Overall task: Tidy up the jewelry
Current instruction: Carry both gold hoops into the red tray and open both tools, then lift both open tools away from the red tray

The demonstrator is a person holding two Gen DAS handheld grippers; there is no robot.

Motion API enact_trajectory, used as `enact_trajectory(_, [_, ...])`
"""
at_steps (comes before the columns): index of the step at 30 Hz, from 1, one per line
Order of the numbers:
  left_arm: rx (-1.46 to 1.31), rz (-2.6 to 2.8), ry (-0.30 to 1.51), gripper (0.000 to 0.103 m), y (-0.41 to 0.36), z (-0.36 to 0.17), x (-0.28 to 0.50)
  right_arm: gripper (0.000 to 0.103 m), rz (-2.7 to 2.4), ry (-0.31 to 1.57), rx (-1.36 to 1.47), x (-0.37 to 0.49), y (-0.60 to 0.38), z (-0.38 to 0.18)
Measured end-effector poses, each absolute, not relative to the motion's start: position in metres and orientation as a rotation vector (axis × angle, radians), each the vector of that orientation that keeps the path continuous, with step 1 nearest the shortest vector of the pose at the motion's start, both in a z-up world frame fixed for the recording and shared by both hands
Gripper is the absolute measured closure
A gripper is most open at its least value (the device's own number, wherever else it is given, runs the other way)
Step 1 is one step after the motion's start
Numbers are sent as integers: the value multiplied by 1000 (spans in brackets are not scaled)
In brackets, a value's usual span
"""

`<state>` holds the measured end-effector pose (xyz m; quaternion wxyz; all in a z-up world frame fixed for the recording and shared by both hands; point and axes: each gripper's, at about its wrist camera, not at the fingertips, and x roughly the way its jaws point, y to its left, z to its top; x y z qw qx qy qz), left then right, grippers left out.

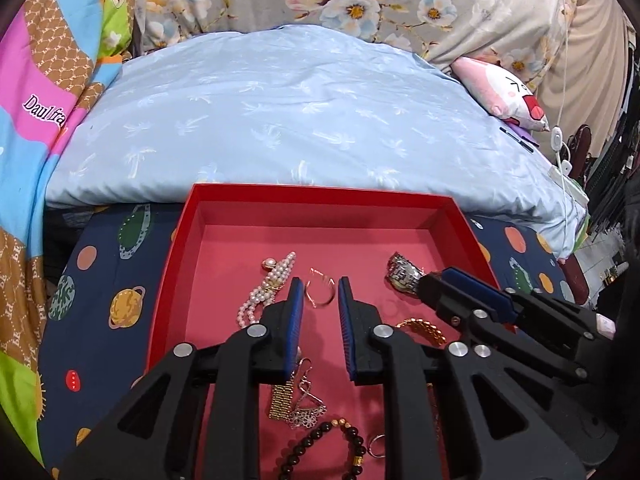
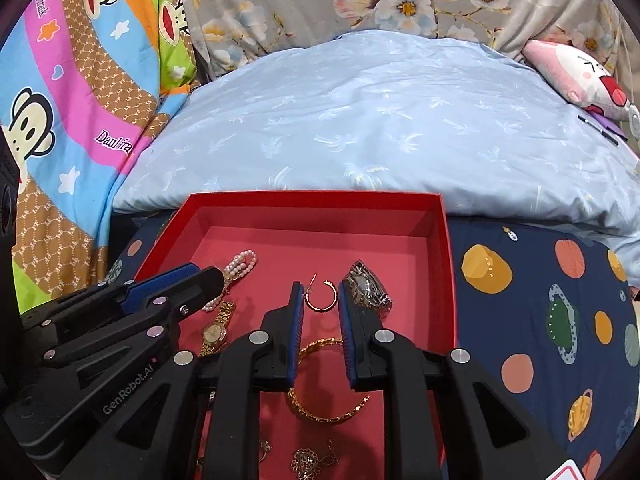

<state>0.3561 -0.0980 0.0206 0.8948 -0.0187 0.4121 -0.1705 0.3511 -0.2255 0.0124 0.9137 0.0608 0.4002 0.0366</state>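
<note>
A red box lies on the bed with loose jewelry in it. A rose-gold hoop earring lies on its floor, just beyond both grippers' tips. My left gripper is open and empty above the box. My right gripper is open and empty too; it shows in the left wrist view beside a silver watch. A pearl bracelet, a gold watch, a gold bangle and a black bead bracelet lie around.
The box rests on a navy planet-print sheet. A pale blue pillow lies right behind the box. A colourful quilt is at the left, a pink plush at the back right.
</note>
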Motion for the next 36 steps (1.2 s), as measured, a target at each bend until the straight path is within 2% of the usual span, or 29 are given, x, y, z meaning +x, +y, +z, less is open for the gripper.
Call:
enact_trajectory(1, [-38, -345, 855, 76, -97, 20, 356, 84, 69, 820, 118, 350, -224, 13])
enact_trajectory(4, [-42, -320, 846, 64, -92, 21, 356, 83, 64, 816, 127, 349, -226, 15])
enact_trajectory(6, [-47, -308, 840, 59, -89, 23, 354, 83, 62, 812, 132, 347, -228, 17])
enact_trajectory(13, [-46, -313, 816, 59, -82, 39, 335, 82, 67, 794, 141, 323, -227, 32])
enact_trajectory(17, [-7, -298, 797, 59, -83, 49, 317, 74, 62, 785, 137, 301, -222, 39])
enact_trajectory(36, [41, -265, 806, 59, -70, 53, 221, 68, 27, 775, 170, 191, -209, 50])
